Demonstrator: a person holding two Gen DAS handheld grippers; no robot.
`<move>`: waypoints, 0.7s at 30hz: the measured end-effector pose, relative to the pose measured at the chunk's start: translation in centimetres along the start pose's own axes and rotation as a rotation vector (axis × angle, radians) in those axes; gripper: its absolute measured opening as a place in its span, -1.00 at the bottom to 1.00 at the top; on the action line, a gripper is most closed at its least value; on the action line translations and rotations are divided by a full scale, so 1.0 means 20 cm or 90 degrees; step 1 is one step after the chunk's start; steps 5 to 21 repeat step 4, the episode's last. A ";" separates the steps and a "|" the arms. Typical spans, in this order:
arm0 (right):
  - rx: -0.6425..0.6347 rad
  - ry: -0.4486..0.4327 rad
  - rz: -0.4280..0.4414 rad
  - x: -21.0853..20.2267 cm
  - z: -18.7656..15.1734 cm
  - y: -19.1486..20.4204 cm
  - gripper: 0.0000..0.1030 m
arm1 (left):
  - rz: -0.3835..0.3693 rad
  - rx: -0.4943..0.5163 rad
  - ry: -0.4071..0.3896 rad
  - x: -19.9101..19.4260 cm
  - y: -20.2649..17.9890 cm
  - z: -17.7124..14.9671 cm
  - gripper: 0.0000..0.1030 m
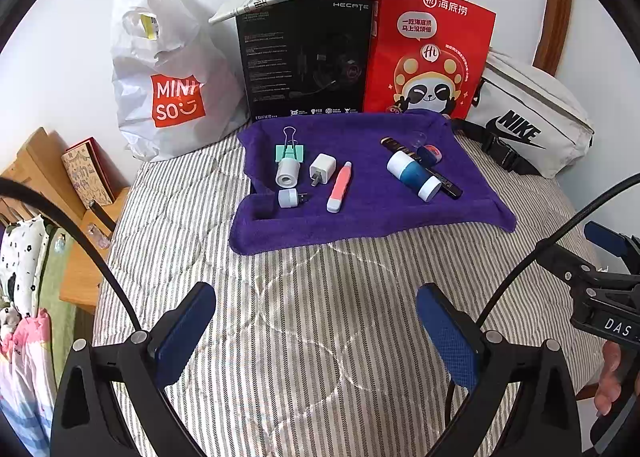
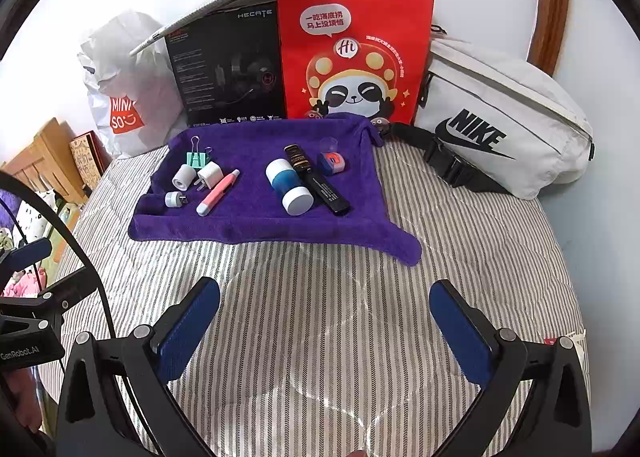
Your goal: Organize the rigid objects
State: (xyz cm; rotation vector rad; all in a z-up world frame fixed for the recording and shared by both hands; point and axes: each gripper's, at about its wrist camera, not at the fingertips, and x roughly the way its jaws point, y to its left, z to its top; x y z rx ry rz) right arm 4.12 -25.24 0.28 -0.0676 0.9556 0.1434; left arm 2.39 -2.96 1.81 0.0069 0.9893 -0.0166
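A purple towel (image 1: pixel 372 217) (image 2: pixel 256 225) lies on the striped bed with small items on it. On its left lie a mint binder clip (image 1: pixel 289 151), a white cylinder (image 1: pixel 287 175), a white plug adapter (image 1: pixel 321 170), a small USB light (image 1: pixel 291 198) and a pink-white pen (image 1: pixel 339 187) (image 2: pixel 218 192). To the right rest a blue-white bottle (image 1: pixel 413 175) (image 2: pixel 289 187), a black tube (image 2: pixel 318 180) and a small blue-orange piece (image 2: pixel 332 162). My left gripper (image 1: pixel 316 333) and right gripper (image 2: pixel 325 333) both hover open over the bedspread, well short of the towel, holding nothing.
Behind the towel stand a white Miniso bag (image 1: pixel 164 77), a black Hecate box (image 1: pixel 308 57) and a red paper bag (image 1: pixel 428 53). A white Nike waist bag (image 2: pixel 508 125) lies at the right. Wooden furniture (image 1: pixel 48 177) sits left of the bed. Striped bedspread (image 2: pixel 320 289) stretches before the towel.
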 end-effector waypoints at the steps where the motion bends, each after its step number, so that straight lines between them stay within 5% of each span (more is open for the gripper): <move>1: 0.000 0.000 0.000 0.00 0.00 0.00 1.00 | -0.001 -0.001 0.000 0.00 0.00 0.00 0.97; 21: 0.000 0.000 0.000 0.00 0.00 0.00 1.00 | 0.002 -0.003 -0.006 0.00 0.00 0.00 0.97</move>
